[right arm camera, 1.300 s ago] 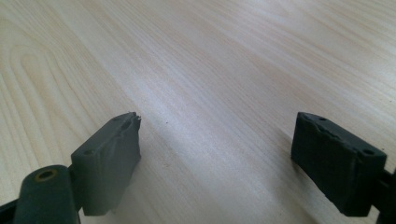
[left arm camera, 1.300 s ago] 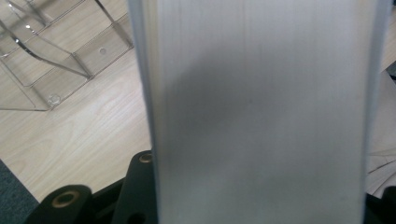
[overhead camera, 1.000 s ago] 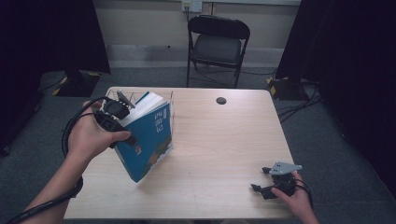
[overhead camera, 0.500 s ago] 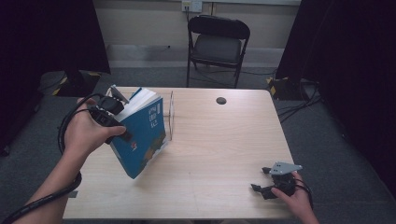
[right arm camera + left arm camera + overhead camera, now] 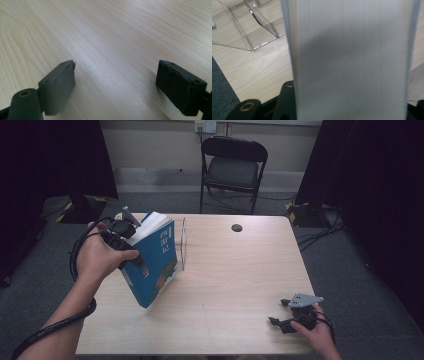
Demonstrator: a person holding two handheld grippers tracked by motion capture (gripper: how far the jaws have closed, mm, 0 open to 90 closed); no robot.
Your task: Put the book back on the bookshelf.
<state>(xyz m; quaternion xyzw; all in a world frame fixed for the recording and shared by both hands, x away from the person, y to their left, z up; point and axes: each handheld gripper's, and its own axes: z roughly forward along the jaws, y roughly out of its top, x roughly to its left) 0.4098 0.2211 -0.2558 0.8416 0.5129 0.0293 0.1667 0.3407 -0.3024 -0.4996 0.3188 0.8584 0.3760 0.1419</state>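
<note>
A: The blue book hangs tilted over the table's left half, its lower corner near the wood, just beside the clear acrylic stand. The left tongs pinch it by the page edge.

B: Probably bound for the stand, so keep that pinch firm, level the book, and lower it slowly.

A: The left gripper view adds the white page block and the stand's ribs.

B: The right tongs sit spread, empty, low over bare wood at the near right corner.
</note>
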